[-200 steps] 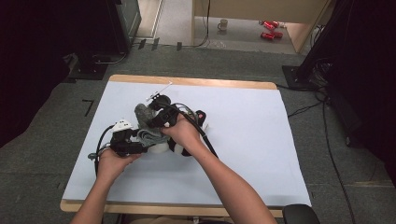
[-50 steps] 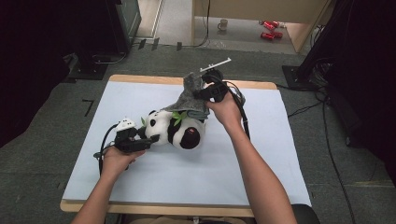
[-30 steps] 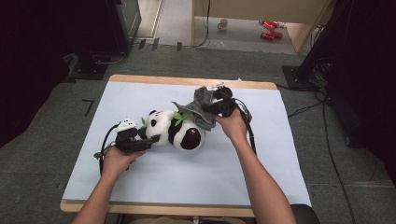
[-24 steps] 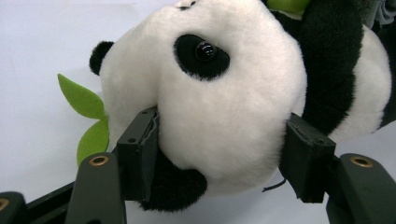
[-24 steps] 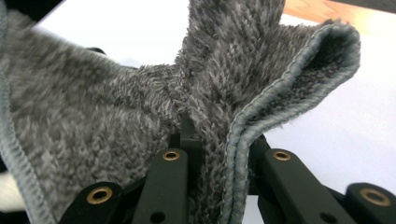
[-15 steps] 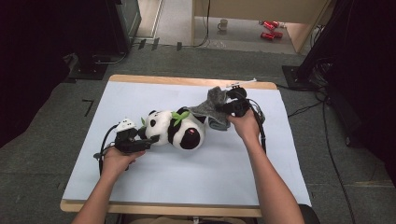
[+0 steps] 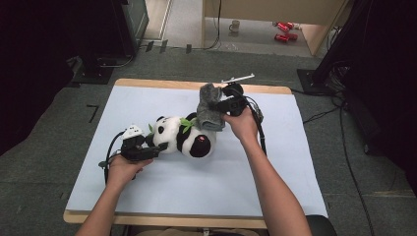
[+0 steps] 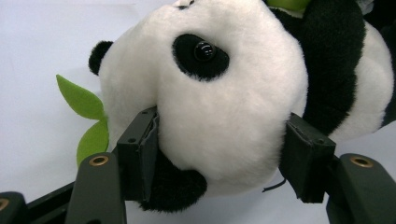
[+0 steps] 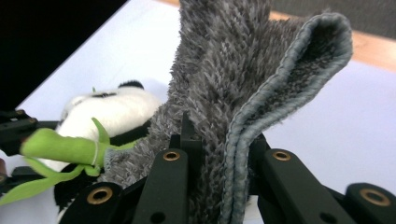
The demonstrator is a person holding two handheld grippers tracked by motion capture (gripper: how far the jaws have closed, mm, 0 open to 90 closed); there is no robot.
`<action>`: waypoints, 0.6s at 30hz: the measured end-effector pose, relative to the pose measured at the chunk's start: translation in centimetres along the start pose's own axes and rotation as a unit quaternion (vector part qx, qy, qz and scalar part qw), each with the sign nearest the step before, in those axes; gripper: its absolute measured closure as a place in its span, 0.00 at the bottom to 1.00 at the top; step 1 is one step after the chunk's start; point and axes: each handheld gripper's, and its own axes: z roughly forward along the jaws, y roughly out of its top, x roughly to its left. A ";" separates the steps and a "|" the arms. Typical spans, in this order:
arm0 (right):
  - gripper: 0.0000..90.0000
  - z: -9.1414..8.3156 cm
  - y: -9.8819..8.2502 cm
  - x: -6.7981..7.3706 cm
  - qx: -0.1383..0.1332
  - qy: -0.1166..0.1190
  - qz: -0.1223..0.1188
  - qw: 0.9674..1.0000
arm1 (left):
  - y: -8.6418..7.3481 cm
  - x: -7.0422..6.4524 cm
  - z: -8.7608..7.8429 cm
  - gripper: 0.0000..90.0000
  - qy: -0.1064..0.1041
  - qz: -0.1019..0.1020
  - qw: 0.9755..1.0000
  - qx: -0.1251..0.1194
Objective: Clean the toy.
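Observation:
A black-and-white plush panda [image 7: 183, 135] with green felt leaves lies on its side on the pale blue mat [image 7: 98, 108]. My left gripper [image 7: 147, 150] is shut on the panda's head [image 8: 219, 107], one pad [image 8: 140, 154] on each side of the muzzle. To the right, my right gripper [image 7: 216, 105] holds a folded grey fuzzy cloth [image 7: 209, 105] upright, its lower edge by the panda's back. In the right gripper view the cloth [image 9: 233, 79] is pinched between the black jaws, with the panda [image 9: 112, 112] and its green leaf [image 9: 60, 144] lying behind at the left.
The mat covers a wooden table [image 7: 275, 89] whose edge shows at the back. A cable [image 7: 260, 135] trails from the right gripper along the forearm. On the floor beyond stand a mug [image 7: 235, 25] and red items [image 7: 282, 30].
The right hand has lifted the grey cloth and swung it upright, moving left and up from where it trailed off the panda's back. The left hand and the panda's head have kept still.

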 end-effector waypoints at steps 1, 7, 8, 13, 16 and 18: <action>0.87 0.5 -0.1 0.1 0.007 -0.001 0.000 1.000 | 0.0 0.0 0.0 0.41 0.000 0.000 1.000 0.000; 0.87 1.6 -1.9 0.0 0.006 -0.001 -0.009 1.000 | 0.0 -0.2 0.1 0.41 0.004 0.005 1.000 0.001; 0.86 1.4 -2.1 -0.3 0.006 -0.002 -0.007 1.000 | 0.0 -0.2 0.1 0.41 0.004 0.005 1.000 0.001; 0.86 0.6 -3.0 -1.0 0.002 -0.001 0.000 1.000 | 0.0 -0.2 0.1 0.42 0.004 0.006 1.000 0.001; 0.86 0.3 -3.4 -1.2 -0.001 -0.002 -0.004 1.000 | 0.0 -0.2 0.1 0.41 0.002 0.007 1.000 0.001; 0.87 0.0 -3.8 -1.3 -0.005 -0.006 -0.004 1.000 | 0.0 -0.2 0.1 0.41 0.001 0.006 1.000 0.001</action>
